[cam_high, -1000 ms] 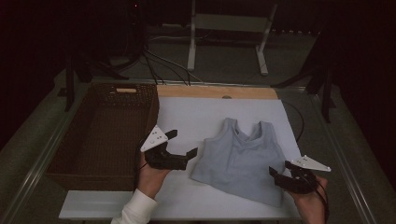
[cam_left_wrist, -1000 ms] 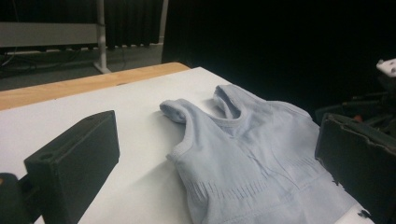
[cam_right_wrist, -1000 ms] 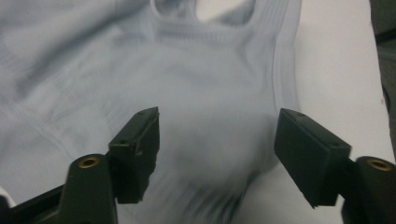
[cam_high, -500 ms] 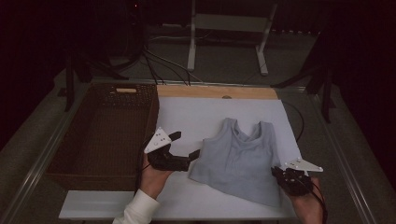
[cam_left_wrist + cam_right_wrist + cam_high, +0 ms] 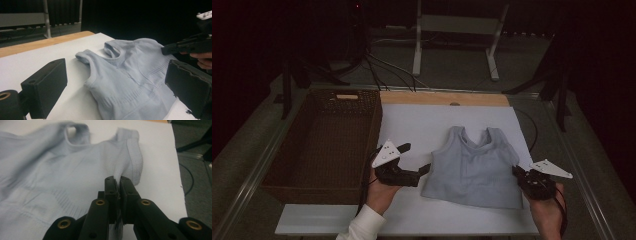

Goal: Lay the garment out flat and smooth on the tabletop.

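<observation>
The right gripper [image 5: 117,181] is pinching the top's [image 5: 474,167] side edge. The left gripper [image 5: 426,169] is approaching wide open; grip the opposite edge evenly.

The high view is dim overall: the room beyond the surface [image 5: 452,125] sinks into near black, and only the white sheet and the pale grey crop top [image 5: 474,167] catch much light. The wicker basket [image 5: 324,145] left of the top reads as a dark brown mass with little weave detail. Shadows are soft and faint, with no glare. In the left gripper view the top [image 5: 130,80] is evenly lit and fairly sharp, while the near black tongs are soft. In the right gripper view the top's [image 5: 62,170] far straps smear with blur, while the fabric pinched by the tongs [image 5: 118,187] stays crisp.
</observation>
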Tool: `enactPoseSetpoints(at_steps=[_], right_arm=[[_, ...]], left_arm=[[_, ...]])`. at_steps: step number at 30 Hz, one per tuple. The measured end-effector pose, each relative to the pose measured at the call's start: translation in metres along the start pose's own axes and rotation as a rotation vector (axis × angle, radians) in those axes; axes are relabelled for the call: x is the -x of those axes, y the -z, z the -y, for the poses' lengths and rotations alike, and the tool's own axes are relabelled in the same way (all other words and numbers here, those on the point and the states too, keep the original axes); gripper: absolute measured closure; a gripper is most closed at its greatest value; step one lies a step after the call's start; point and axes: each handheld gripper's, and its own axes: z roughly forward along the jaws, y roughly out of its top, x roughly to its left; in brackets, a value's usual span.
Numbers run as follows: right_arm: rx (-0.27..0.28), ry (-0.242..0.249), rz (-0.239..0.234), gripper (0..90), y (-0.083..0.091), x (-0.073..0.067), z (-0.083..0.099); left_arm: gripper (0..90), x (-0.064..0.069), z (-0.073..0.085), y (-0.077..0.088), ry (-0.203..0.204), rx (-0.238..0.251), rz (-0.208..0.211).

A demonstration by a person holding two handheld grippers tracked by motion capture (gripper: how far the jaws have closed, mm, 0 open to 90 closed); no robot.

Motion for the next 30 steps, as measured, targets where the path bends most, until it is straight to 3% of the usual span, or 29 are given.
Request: enactPoseSetpoints(at_steps=[5,12,17,21,26,30], right_arm=[[-0.038,0.009,0.020,85.7,-0.008,0.005,0.006],[-0.040,0.023,0.012,85.6,-0.010,0.006,0.007],[-0.034,0.030,0.008,85.5,-0.010,0.006,0.008],[-0.031,0.031,0.002,85.5,-0.009,0.006,0.008],[-0.030,0.041,0.004,85.4,-0.010,0.006,0.008],[-0.023,0.045,0.002,85.4,-0.010,0.005,0.007]], left_arm=[[6.2,0.002,0.004,-0.007,0.004,-0.042,-0.007],[14.7,0.004,0.012,-0.023,0.018,-0.124,0.003],[15.9,0.009,0.016,-0.039,-0.010,-0.170,-0.030],[18.6,0.010,0.019,-0.047,-0.001,-0.187,-0.041],[31.6,0.007,0.024,-0.065,0.031,-0.233,-0.045],[35.8,0.006,0.027,-0.073,0.040,-0.249,-0.048]])
